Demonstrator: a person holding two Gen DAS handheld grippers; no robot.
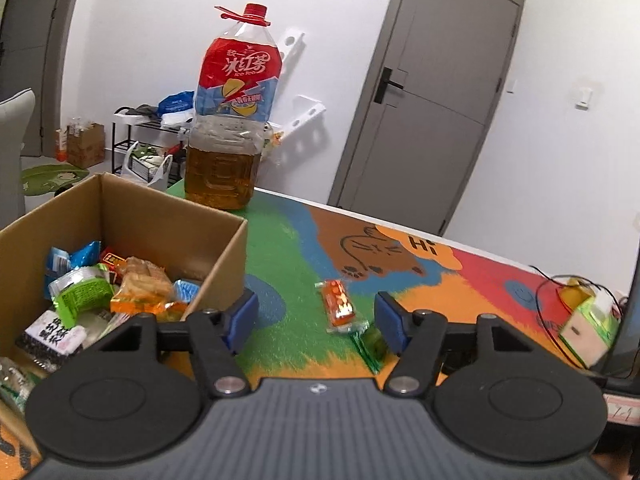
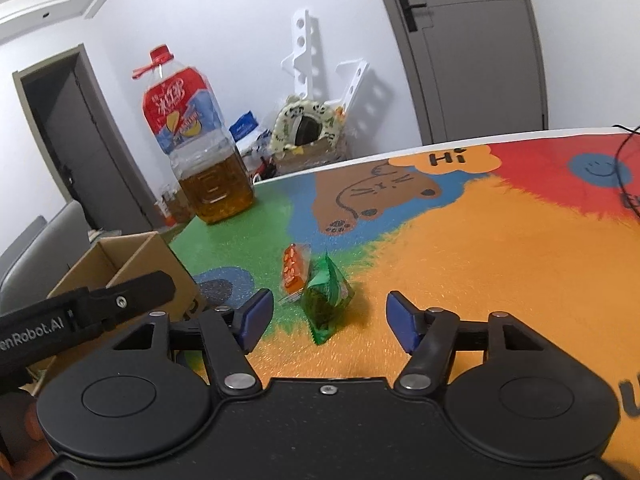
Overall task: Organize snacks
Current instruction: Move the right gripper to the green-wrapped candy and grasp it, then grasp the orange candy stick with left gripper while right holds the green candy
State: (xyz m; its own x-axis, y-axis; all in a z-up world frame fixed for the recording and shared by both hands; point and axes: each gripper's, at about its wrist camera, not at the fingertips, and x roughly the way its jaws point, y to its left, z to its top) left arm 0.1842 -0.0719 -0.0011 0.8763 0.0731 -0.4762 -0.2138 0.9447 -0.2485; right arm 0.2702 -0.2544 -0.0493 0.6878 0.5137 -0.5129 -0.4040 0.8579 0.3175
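An orange snack packet (image 1: 339,306) and a green snack packet (image 1: 372,344) lie side by side on the colourful mat. My left gripper (image 1: 316,320) is open and empty, just short of them, with the cardboard box (image 1: 160,216) of several wrapped snacks at its left. In the right wrist view the green packet (image 2: 326,296) lies just ahead between the open fingers of my right gripper (image 2: 328,318), with the orange packet (image 2: 295,268) just behind it. The box (image 2: 132,264) is at the left, partly hidden by the left gripper's body.
A large iced tea bottle (image 1: 230,120) stands on the mat behind the box, also in the right wrist view (image 2: 196,148). A small green and white carton (image 1: 588,324) with black cables lies at the right. The table's far edge runs near a grey door (image 1: 424,92).
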